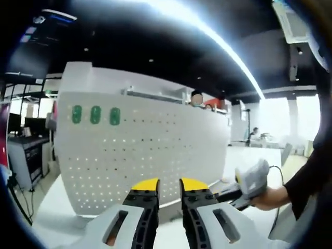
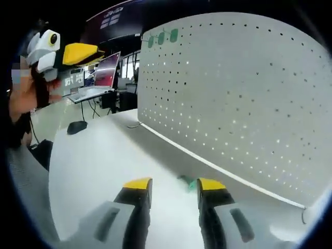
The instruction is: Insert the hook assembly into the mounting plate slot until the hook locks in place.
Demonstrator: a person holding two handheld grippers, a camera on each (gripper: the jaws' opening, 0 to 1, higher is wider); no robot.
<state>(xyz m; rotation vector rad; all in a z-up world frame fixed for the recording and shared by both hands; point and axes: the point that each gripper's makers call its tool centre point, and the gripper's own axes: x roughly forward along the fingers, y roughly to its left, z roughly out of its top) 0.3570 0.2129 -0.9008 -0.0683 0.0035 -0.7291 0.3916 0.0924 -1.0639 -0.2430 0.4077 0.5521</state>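
A white perforated mounting plate [image 1: 150,155] stands upright on the white table [image 1: 57,207]. Three green hooks [image 1: 95,114] sit in its top left corner. My left gripper [image 1: 169,184] points at the plate's lower part, its yellow-tipped jaws slightly apart with nothing between them. In the right gripper view the plate [image 2: 249,88] fills the right side and those hooks [image 2: 161,37] show small at its top. A loose green hook [image 2: 187,181] lies on the table, just ahead of my open right gripper [image 2: 174,184], between its tips. A hand holds the right gripper [image 1: 250,180].
The left gripper [image 2: 65,52] hangs at the upper left of the right gripper view, held by a hand. A laptop [image 2: 101,78] sits on a desk behind, and a dark mouse [image 2: 77,126] lies on the table's far end. Desks and people stand beyond the plate.
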